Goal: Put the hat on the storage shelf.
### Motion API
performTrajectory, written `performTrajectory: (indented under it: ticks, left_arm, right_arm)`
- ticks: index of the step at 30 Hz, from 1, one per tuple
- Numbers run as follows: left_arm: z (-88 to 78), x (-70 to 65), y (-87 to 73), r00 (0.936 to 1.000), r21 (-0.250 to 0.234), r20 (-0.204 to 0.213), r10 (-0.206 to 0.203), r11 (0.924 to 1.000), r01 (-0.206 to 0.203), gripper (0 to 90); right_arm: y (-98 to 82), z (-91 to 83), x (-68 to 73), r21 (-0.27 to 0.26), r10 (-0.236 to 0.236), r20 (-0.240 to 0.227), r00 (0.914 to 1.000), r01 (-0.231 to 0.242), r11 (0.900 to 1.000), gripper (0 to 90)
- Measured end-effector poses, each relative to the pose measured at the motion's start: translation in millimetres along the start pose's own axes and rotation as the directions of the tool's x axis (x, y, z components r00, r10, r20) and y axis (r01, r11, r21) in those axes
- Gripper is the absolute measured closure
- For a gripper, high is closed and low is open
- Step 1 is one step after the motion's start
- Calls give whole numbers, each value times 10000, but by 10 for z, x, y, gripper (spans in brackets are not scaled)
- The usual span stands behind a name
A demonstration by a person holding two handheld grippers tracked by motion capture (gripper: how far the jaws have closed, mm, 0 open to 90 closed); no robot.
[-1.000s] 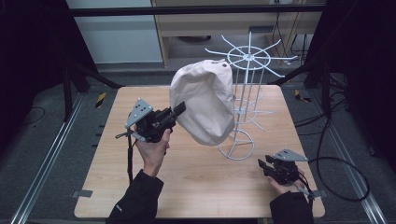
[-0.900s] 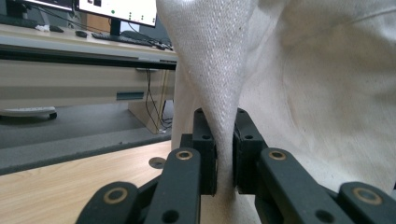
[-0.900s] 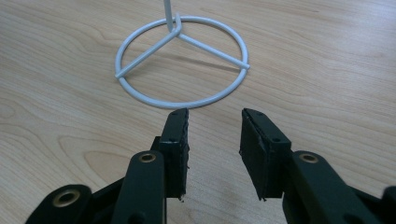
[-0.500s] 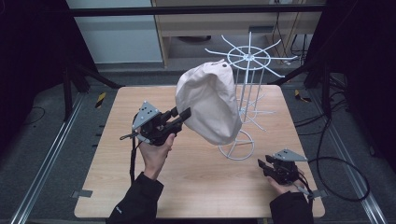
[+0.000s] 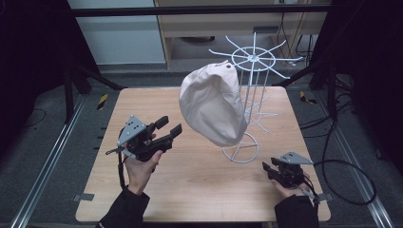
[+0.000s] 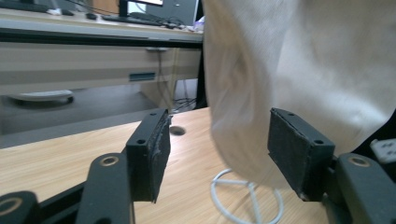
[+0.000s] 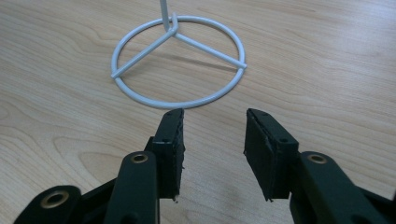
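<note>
Cap (image 5: 213,107) hangs on the white wire rack (image 5: 253,59), near the table's far middle. Its crown is caught on one of the upper arms, and the body droops down and to the left of the post, its lower edge above the ring base (image 5: 241,149) without touching the table (image 5: 142,99). It seems to hang on its own now, by its own weight from that arm.

Left gripper (image 5: 169,129) sits just left of the cap, raised off the table and pointing at it. Its jaws have just been opening and stand wide apart. In the left gripper view the cloth (image 6: 299,70) shows beyond the pads (image 6: 156,154), but nothing lies between them and neither pad presses on it. Judgement: this is a release, with the hand backing off so the fabric does not drag along with it.

Right gripper (image 5: 270,170) rests low by the near right edge, aimed at the base ring (image 7: 177,60). Its jaws have just been opening a little; they are parted and empty, with bare wood between the pads. It is near the base but apart from it, likely parked there to steady the rack should it tip under the lopsided load.

The hanging step looks done, or nearly so.
</note>
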State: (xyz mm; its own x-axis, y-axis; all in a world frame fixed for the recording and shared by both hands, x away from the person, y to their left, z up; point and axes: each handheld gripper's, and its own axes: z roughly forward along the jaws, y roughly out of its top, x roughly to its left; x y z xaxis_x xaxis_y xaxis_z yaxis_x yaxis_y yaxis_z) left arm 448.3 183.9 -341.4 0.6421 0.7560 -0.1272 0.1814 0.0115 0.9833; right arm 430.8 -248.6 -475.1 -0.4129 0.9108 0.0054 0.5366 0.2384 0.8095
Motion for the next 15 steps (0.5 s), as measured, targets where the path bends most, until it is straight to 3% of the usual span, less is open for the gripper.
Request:
performTrajectory:
  ticks: [8,11,12,15]
  left_arm:
    - [-184,147,-173,9978,409,-610,254,9989,-229,332]
    - [-261,229,-291,9944,783,-973,417,9963,-342,318]
    - [-319,290,-378,9903,1097,-1279,544,9931,-404,308]
    - [-379,359,-475,9873,1343,-1471,595,9901,-397,292]
  right_arm:
    - [-3,1,-4,-47,44,77,10000,-43,10000,531]
    - [-7,6,-7,-94,35,173,9998,-33,10000,507]
    - [-6,4,-7,-99,112,168,9998,-111,9999,488]
    - [-9,7,-9,-120,65,235,9997,-63,9999,473]
